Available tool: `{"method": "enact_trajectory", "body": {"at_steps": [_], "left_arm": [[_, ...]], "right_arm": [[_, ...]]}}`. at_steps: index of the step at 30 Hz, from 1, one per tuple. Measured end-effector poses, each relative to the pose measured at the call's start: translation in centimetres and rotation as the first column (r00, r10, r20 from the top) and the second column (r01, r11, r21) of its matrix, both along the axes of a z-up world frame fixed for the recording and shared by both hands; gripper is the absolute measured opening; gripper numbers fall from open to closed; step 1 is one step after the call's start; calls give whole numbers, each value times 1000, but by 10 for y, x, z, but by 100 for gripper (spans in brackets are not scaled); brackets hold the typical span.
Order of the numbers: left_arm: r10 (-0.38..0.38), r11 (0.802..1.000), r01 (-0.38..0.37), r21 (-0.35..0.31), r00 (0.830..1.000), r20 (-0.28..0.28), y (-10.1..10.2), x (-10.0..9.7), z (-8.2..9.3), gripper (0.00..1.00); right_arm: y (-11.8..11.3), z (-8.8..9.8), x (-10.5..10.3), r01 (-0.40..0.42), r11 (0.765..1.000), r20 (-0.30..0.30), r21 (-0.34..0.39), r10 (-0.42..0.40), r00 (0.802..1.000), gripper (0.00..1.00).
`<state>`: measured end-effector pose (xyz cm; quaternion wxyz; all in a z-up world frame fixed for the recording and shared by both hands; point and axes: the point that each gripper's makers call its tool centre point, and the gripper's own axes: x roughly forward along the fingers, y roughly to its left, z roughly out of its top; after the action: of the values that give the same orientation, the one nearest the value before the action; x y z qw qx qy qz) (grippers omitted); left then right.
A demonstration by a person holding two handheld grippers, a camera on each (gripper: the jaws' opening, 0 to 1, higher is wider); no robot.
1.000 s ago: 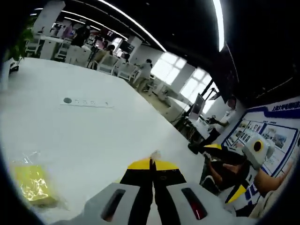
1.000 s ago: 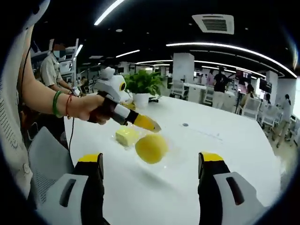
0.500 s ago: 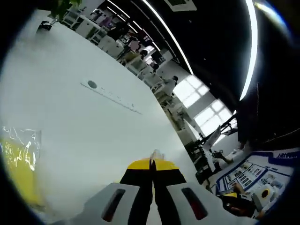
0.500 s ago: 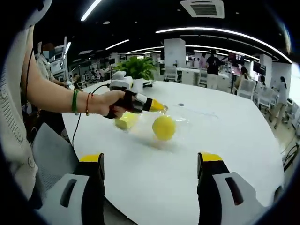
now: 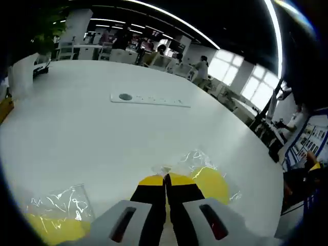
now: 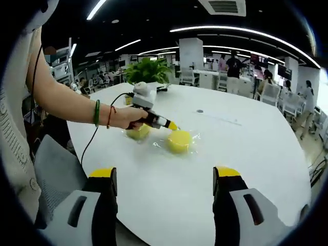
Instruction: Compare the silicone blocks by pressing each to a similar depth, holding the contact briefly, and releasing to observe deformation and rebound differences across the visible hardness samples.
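Because pressing needs a blunt tip, the left gripper [image 5: 165, 180] is closed at the round silicone block [image 6: 179, 140]; the right gripper [image 6: 165, 177] waits, jaws apart.

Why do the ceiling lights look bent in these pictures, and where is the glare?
Left gripper view: the fisheye lens bows the ceiling light strips into arcs, bright windows wash out, and glare glints off the plastic wrap on the yellow block. Right gripper view: the light strips curve too, and the white table carries a soft sheen.
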<state>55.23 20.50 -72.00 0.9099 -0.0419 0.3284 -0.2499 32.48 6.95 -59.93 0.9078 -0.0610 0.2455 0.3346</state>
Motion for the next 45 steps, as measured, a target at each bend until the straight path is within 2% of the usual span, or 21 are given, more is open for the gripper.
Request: {"method": "enact_trajectory", "body": {"at_steps": [1,3,5,7,11,13,14,17,22,27,29,31,33,36,41,44,45], "left_arm": [[-42,996,41,83,999,18,2,-1,-7,0],[-117,985,104,139,990,84,-4,2,-4,0],[-186,960,156,232,976,114,-8,2,-2,0],[-217,949,177,262,967,130,-12,1,-1,0],[-203,951,164,262,971,129,-8,6,1,3],[-214,939,163,304,967,142,-3,8,3,9],[-240,927,178,332,958,157,-1,8,6,12],[-256,910,176,375,951,174,7,8,11,20],[-255,908,166,384,947,194,18,-3,25,24],[-264,904,151,400,933,244,28,-14,49,31],[-260,909,147,390,932,254,31,-19,57,34],[-220,936,127,327,939,265,31,-31,72,38],[-222,941,128,314,933,283,36,-36,84,45],[-225,940,122,320,924,309,45,-48,101,47],[-176,965,94,243,924,341,53,-75,132,51],[-161,975,91,203,919,361,53,-100,149,59],[-159,976,89,200,916,369,54,-105,153,61]], "right_arm": [[1,0,0,-3,1000,-5,-1,3,1000,71],[2,-1,-1,-11,1000,-7,-5,11,1000,70],[2,-1,-1,-19,1000,-10,-14,18,1000,69],[2,-1,0,-22,1000,-8,-17,22,1000,69],[4,1,2,-32,999,-1,-17,32,1000,69],[5,2,2,-36,999,4,-17,36,999,69],[6,2,2,-37,999,6,-16,37,999,70],[7,4,1,-39,999,11,-11,39,999,70],[10,5,0,-45,999,25,-5,45,999,70],[17,11,1,-55,998,47,9,55,997,70],[20,13,1,-61,998,57,13,60,997,70],[22,16,1,-65,998,65,14,64,996,70],[23,20,1,-68,998,75,17,66,995,71],[26,27,0,-72,997,85,37,69,994,71],[30,36,-3,-79,996,114,51,72,991,70],[35,40,-7,-86,994,118,66,78,990,70],[37,44,-9,-103,992,142,70,92,986,70]]}}
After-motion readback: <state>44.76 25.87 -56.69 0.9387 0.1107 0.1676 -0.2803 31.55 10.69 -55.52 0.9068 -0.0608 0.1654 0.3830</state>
